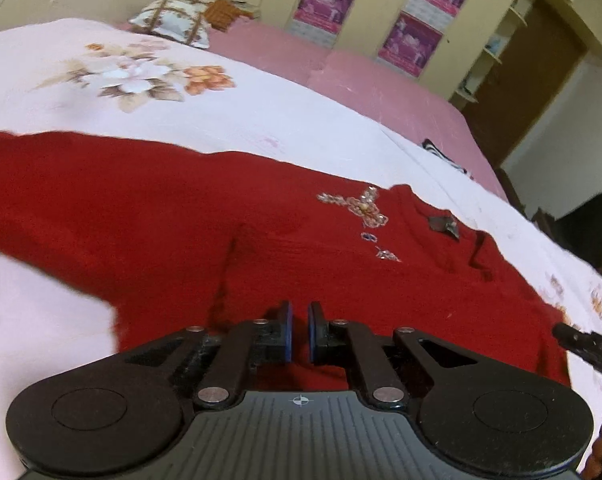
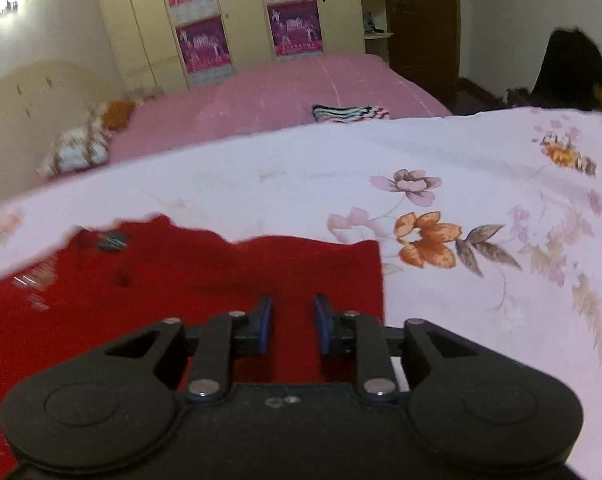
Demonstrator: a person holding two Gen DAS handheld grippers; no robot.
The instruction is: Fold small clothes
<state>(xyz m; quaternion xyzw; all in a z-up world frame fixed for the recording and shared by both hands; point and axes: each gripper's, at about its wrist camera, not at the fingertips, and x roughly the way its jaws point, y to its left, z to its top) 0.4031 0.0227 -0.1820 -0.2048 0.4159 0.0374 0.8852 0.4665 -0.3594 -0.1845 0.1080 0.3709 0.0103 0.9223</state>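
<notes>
A red knitted sweater (image 1: 161, 220) lies spread flat on the white floral sheet (image 1: 261, 116), with beaded embroidery (image 1: 365, 212) near its neck and a dark label (image 1: 443, 226) at the collar. My left gripper (image 1: 300, 312) hovers low over the sweater's middle, its blue pads almost touching; I cannot tell whether cloth is pinched between them. In the right wrist view the sweater (image 2: 181, 280) fills the lower left, ending in a straight edge on the right. My right gripper (image 2: 293, 308) stands over that corner with its pads apart and nothing between them.
A pink bedcover (image 2: 301, 92) lies beyond the sheet (image 2: 481, 184). On it sit a striped folded garment (image 2: 349, 113) and a patterned pillow (image 1: 173, 20). A wardrobe with purple posters (image 2: 205, 44) lines the far wall, beside a brown door (image 2: 421, 20). A black part (image 1: 585, 346) pokes in at right.
</notes>
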